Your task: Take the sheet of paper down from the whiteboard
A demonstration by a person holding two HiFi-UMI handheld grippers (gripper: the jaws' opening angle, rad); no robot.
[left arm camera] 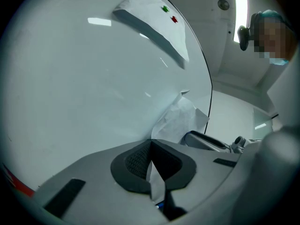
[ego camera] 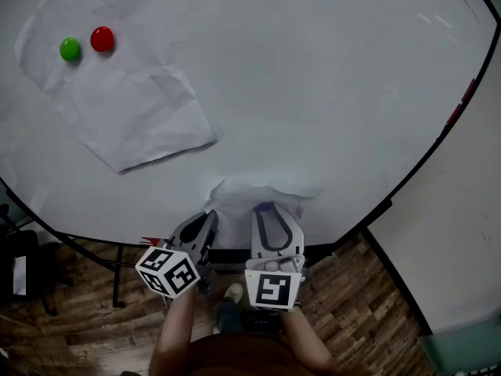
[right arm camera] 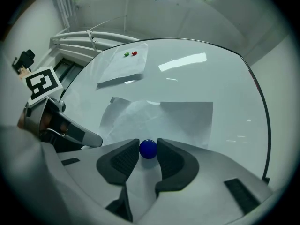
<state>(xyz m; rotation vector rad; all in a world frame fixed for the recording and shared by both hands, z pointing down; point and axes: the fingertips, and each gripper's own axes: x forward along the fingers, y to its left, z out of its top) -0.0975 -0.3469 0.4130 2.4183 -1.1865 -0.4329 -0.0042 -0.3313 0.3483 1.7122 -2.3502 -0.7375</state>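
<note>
The left gripper (left arm camera: pixel 151 163) had its fingers pressed together on the near edge of the sheet of paper (left arm camera: pixel 180 121), with a sliver of it showing between the pads. The right gripper (right arm camera: pixel 148 145) had its fingers closed onto a blue magnet (right arm camera: pixel 148 149), one pad touching each side, and the magnet sat on that same sheet. In the head view this crumpled sheet lay at 6 o'clock on the whiteboard (ego camera: pixel 329 92), at its lower edge, with both grippers side by side on it. A second creased sheet (ego camera: pixel 133 108) sat at 10 o'clock, well apart. It carried a green magnet (ego camera: pixel 70 49) and a red magnet (ego camera: pixel 102 39) just beside each other.
</note>
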